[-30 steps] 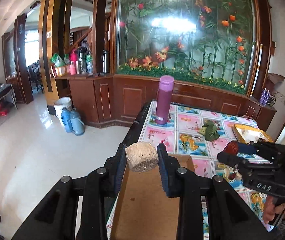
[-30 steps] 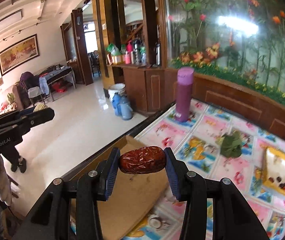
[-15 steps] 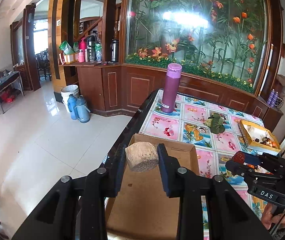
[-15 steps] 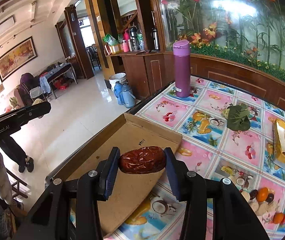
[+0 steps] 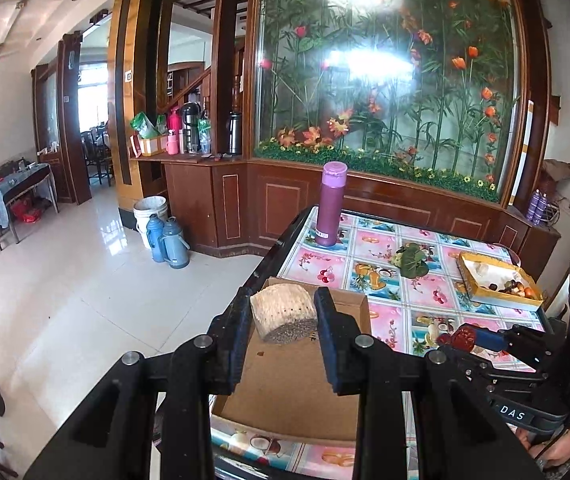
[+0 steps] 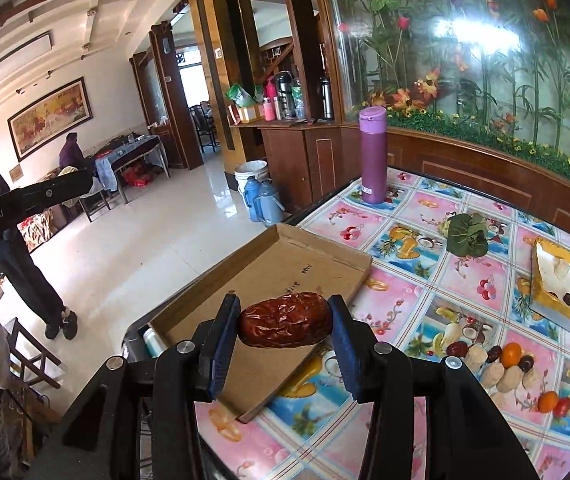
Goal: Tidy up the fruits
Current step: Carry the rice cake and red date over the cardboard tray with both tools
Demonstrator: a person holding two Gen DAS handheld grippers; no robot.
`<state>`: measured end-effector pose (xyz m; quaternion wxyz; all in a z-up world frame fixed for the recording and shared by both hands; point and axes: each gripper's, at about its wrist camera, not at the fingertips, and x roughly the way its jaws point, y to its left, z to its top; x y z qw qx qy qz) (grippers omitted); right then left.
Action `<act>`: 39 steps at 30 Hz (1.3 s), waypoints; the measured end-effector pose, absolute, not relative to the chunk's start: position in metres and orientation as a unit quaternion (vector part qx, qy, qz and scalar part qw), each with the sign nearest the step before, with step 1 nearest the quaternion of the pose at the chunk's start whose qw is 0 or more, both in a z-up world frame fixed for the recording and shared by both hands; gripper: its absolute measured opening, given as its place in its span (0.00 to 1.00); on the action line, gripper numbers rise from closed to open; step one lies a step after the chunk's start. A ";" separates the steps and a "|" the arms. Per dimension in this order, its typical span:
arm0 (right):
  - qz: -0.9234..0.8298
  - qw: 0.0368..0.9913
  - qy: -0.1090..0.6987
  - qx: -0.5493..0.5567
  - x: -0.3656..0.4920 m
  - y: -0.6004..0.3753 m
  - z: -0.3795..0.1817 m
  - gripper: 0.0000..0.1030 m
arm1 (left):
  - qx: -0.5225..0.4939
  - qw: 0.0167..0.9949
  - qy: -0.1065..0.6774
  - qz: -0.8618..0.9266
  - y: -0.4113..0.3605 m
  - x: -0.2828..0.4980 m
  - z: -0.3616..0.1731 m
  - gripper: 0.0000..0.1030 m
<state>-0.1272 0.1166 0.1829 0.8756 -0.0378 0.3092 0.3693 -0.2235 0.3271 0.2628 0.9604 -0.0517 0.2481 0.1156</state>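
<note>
Between the jaws of the right gripper point(image 6: 281, 326) a wrinkled red date point(image 6: 285, 325) is clamped, held above the near corner of the cardboard tray point(image 6: 269, 264). A pale, ridged chunk point(image 5: 284, 312), hard to identify, is gripped by the left gripper point(image 5: 284, 316) over the same tray. Loose fruits point(image 6: 511, 364) are seen on the desk point(image 6: 405, 216); the yellow box point(image 6: 565, 280) is cut off at the frame edge.
</note>
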 end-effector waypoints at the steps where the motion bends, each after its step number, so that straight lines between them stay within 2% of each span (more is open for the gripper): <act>1: 0.372 0.876 0.306 -0.037 -0.133 0.117 0.185 0.48 | -0.050 0.961 0.245 0.116 0.326 -0.228 0.264 0.30; 9: 0.385 0.874 0.292 -0.052 -0.158 0.132 0.191 0.48 | -0.047 0.963 0.240 0.115 0.323 -0.240 0.265 0.30; 17: 0.387 0.868 0.307 -0.055 -0.149 0.146 0.178 0.48 | -0.059 0.957 0.257 0.117 0.338 -0.231 0.252 0.30; 39: 0.352 0.849 0.393 -0.036 -0.066 0.152 0.102 0.48 | -0.102 0.924 0.355 0.101 0.379 -0.109 0.163 0.30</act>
